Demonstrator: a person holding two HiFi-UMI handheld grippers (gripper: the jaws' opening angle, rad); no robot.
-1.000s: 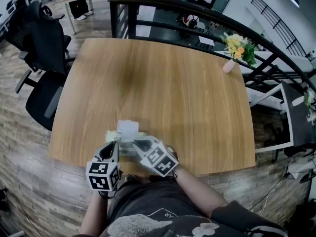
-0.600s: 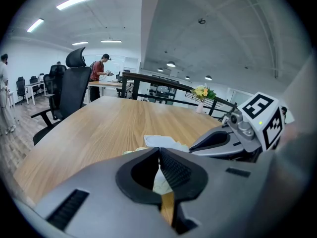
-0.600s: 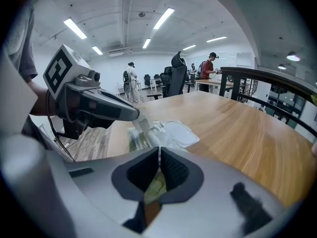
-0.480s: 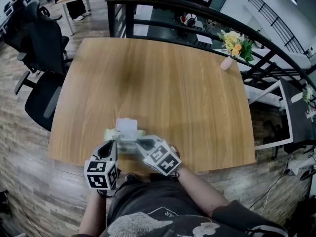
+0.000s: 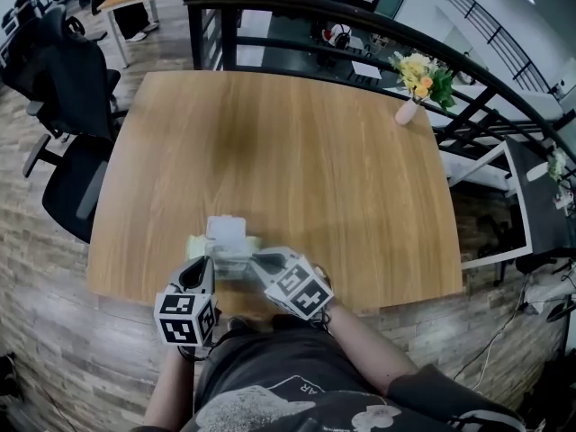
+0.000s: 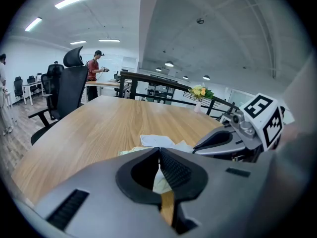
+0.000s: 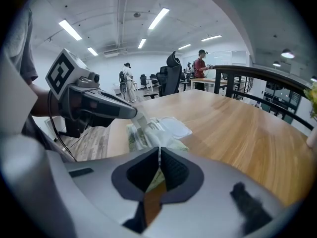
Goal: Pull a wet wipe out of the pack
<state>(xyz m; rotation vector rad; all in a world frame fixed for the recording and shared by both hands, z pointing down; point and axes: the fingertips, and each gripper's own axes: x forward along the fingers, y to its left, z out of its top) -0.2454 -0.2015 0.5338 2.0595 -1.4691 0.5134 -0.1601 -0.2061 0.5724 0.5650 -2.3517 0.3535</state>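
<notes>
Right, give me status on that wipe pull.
Left claw shut on the wet wipe, partly out of the pack. Right claw shut at the pack's edge. Lid open, nothing in the way.

A light wooden table (image 5: 270,142) is seen mid-frame in the head view. Black office chairs (image 5: 67,106) are placed at the left edge of the frame, a black railing (image 5: 297,7) is run along the top, and a vase of yellow flowers (image 5: 416,84) is set by the table's upper right corner. A standing person (image 6: 93,73) is seen upper left in the left gripper view
</notes>
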